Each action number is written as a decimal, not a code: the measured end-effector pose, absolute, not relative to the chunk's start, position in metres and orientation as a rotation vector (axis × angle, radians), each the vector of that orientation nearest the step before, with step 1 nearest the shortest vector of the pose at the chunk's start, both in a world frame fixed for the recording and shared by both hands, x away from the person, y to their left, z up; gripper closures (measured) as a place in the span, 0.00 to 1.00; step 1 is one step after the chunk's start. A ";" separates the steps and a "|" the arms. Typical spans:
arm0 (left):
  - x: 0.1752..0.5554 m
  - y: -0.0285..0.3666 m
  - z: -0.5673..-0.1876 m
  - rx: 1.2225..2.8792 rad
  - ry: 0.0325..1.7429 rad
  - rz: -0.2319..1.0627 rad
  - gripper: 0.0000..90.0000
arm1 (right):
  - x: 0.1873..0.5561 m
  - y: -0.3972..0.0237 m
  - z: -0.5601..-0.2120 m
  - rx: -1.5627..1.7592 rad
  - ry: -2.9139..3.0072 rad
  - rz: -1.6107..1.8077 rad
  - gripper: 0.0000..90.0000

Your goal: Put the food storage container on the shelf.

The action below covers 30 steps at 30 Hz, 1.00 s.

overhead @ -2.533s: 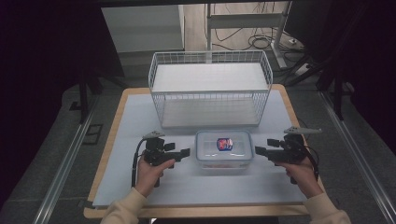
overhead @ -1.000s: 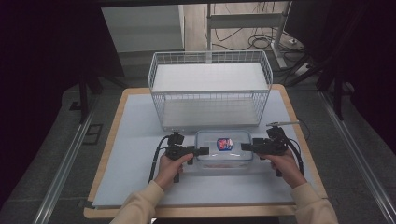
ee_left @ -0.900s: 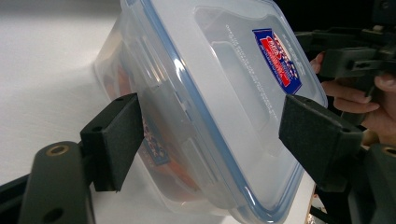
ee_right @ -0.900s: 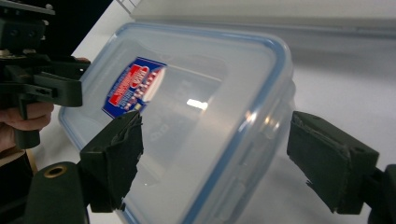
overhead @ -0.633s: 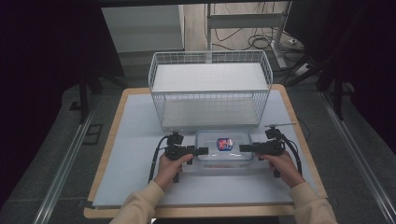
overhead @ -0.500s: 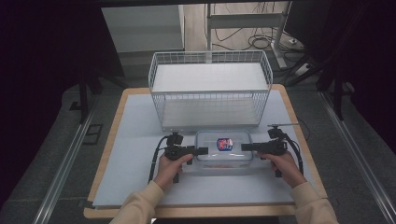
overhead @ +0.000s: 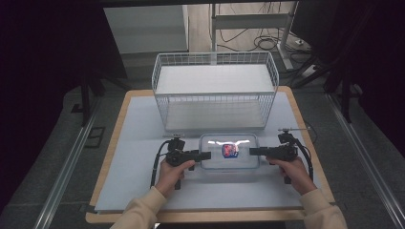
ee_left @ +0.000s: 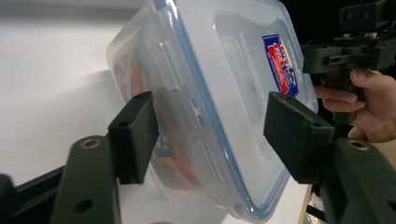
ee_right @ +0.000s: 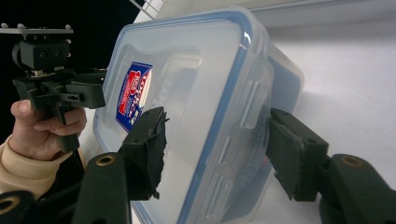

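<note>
Clear plastic lidded food container (overhead: 229,151) with a blue seal rim and a red-and-blue label lies flat on the white table covering (overhead: 129,143), just in front of the white wire basket (overhead: 215,90); we see some red-orange contents through its side wall in the left gripper view. It sits between our two grippers, one at each short end. We hold the left gripper (overhead: 204,155) level against the container's left end; in the left gripper view (ee_left: 210,135) its black jaws bracket the end wall and its latch flap, one pad below the box near the wall, the other above the lid with a visible gap. These jaws have just been closing, with the container end between them, and are partly open, not yet pinching. Our right gripper (overhead: 252,151) mirrors this at the right end; in the right gripper view (ee_right: 215,149) one pad lies over the lid beside the label, the other stands off the side wall. Its jaws have also just been closing around the container end, and remain unclamped.
</note>
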<state>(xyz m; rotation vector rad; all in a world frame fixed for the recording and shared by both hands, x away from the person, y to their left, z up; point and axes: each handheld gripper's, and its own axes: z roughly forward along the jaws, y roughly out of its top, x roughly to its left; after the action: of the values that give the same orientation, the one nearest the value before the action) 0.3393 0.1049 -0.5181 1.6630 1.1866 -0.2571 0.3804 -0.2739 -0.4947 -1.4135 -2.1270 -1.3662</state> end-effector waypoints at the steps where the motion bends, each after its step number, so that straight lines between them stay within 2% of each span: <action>1: 0.339 0.105 -0.518 1.663 1.187 -0.257 0.43 | 0.380 -0.274 -0.495 -1.413 -2.127 -1.366 0.45; 14: 0.319 0.107 -0.512 1.673 1.134 -0.186 0.51 | 0.357 -0.280 -0.492 -1.357 -2.164 -1.482 0.52; 30: 0.313 0.105 -0.510 1.690 1.123 -0.149 0.51 | 0.348 -0.280 -0.492 -1.359 -2.170 -1.493 0.52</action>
<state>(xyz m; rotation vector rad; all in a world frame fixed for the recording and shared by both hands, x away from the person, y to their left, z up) 0.3129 0.1052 -0.5100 1.6896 1.1230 -0.1489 0.3478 -0.2797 -0.4921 -1.3593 -2.1704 -1.4926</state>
